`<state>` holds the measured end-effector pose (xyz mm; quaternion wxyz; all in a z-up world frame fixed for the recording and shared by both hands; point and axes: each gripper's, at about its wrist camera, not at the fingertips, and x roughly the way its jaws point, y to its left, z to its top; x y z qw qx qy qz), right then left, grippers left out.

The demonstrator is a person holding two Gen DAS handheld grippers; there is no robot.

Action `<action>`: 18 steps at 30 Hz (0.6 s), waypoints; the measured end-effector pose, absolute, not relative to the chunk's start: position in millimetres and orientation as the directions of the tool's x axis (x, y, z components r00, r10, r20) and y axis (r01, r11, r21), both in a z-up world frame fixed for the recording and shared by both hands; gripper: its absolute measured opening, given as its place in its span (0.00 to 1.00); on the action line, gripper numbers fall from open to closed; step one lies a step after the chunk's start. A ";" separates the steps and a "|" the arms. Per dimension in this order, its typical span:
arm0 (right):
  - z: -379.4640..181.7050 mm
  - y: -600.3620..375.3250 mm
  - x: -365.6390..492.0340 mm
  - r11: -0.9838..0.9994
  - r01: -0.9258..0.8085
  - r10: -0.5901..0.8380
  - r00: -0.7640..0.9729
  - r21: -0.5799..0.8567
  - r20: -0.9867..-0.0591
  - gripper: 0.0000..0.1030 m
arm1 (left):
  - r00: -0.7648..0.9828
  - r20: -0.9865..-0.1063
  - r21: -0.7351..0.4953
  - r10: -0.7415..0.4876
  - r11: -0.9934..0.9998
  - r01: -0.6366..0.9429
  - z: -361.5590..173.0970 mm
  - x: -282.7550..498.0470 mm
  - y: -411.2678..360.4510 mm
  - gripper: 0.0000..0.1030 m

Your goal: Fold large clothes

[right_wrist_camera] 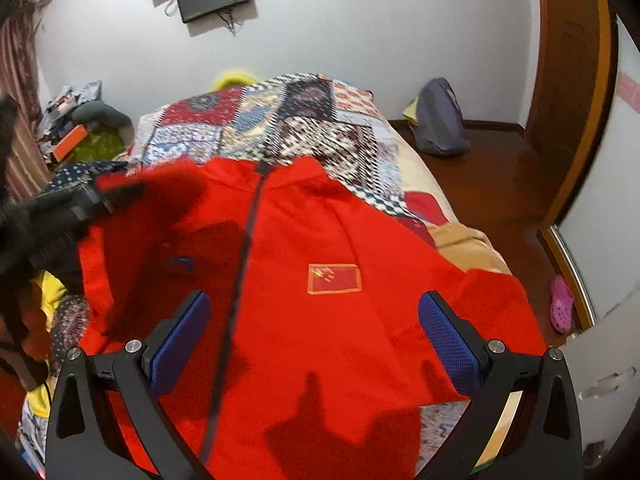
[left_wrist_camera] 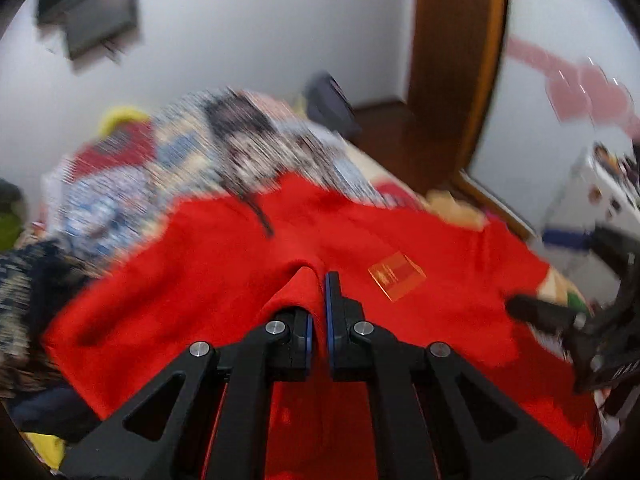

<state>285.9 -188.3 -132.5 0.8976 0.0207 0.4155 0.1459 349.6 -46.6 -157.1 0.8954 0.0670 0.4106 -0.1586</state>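
Pinching a fold of the red jacket [left_wrist_camera: 224, 280], the left gripper [left_wrist_camera: 320, 308] lifts it; right gripper [right_wrist_camera: 314, 340] jaws are spread wide above the bed [right_wrist_camera: 460, 240].

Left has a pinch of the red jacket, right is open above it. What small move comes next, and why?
Probably carry the left gripper across toward the zipper, folding that side over. Its fingers are shut on a raised fold of the red jacket, while the right gripper hangs open above the front near the flag patch, free to pin the cloth down.
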 end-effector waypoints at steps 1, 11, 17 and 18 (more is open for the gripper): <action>-135.6 -191.1 286.1 0.958 -0.242 0.275 0.607 0.156 -0.746 1.00 | 0.586 -0.775 -0.019 -0.237 0.935 0.354 -166.0 349.4 -52.7 0.04; -152.2 -198.5 281.1 0.963 -0.247 0.237 0.565 0.113 -0.790 1.00 | 0.450 -0.867 -0.022 -0.214 0.919 0.395 -212.6 319.6 -74.4 0.23; -139.9 -185.9 271.6 0.952 -0.295 0.251 0.578 0.088 -0.776 1.00 | 0.516 -0.837 -0.001 -0.181 0.944 0.330 -177.5 298.3 -33.3 0.63; -137.1 -181.9 270.3 0.948 -0.307 0.255 0.581 0.082 -0.773 1.00 | 0.540 -0.826 0.015 -0.163 0.951 0.310 -169.6 292.3 -22.9 0.65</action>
